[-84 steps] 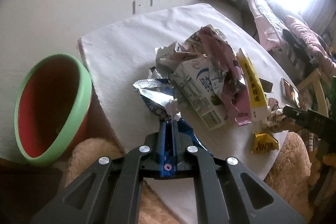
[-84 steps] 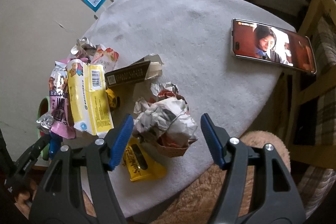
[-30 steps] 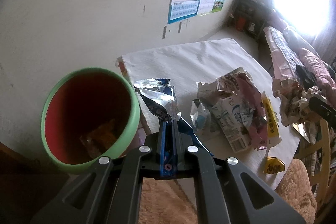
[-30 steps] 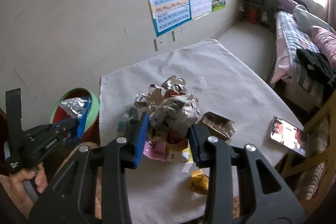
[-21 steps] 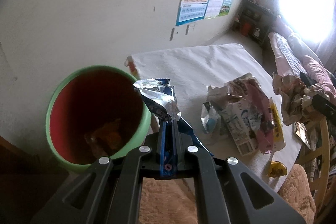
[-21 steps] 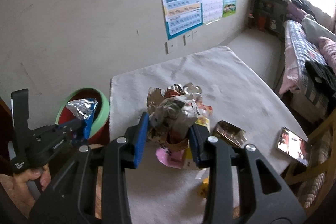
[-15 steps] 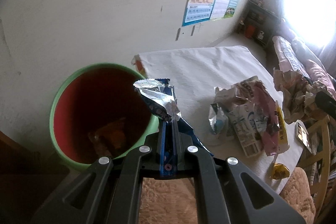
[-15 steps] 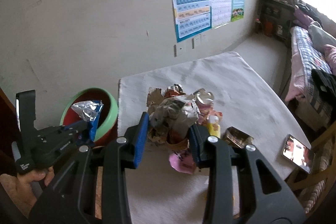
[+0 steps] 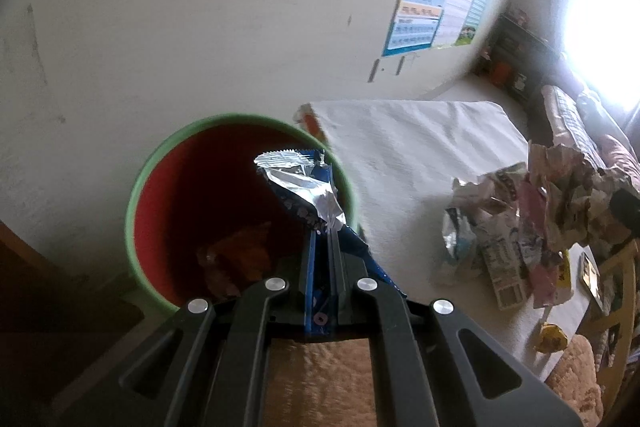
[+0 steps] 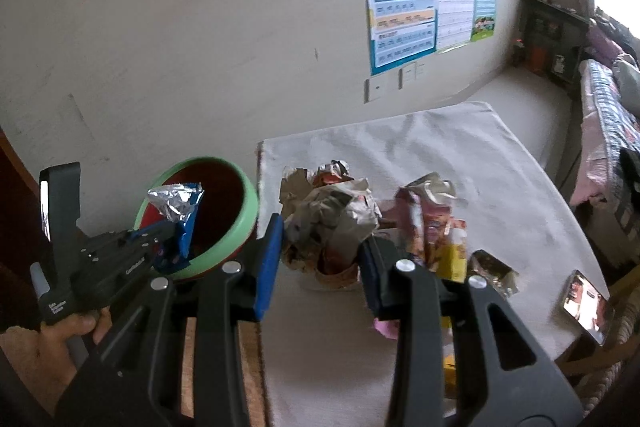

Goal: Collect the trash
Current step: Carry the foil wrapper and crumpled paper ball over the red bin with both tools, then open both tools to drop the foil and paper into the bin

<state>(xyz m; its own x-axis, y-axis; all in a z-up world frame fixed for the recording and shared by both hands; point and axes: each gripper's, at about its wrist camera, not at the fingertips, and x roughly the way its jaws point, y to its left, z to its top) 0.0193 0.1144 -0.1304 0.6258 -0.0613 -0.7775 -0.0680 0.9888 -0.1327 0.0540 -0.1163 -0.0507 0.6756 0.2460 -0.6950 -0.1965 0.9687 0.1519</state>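
Observation:
My left gripper (image 9: 325, 235) is shut on a blue and silver foil wrapper (image 9: 302, 183), which hangs over the near rim of a red bin with a green rim (image 9: 168, 163). An orange wrapper (image 9: 236, 255) lies inside the bin. The right wrist view shows the same left gripper (image 10: 170, 229) with the wrapper (image 10: 178, 205) above the bin (image 10: 240, 199). My right gripper (image 10: 322, 247) is shut on a crumpled paper wad (image 10: 328, 215), held above the white table (image 10: 460, 155) beside the bin.
A pile of wrappers and cartons (image 9: 504, 239) lies on the table, with a yellow packet (image 9: 552, 337) near its front edge. A phone (image 10: 586, 301) lies at the table's right edge. A tan furry cushion (image 9: 320, 379) is below my left gripper. A person's hand (image 10: 76, 327) holds the left gripper.
Both grippers have moved left toward the bin, each keeping its load. The foil wrapper, a second ago beside the bin's rim, is now over its opening.

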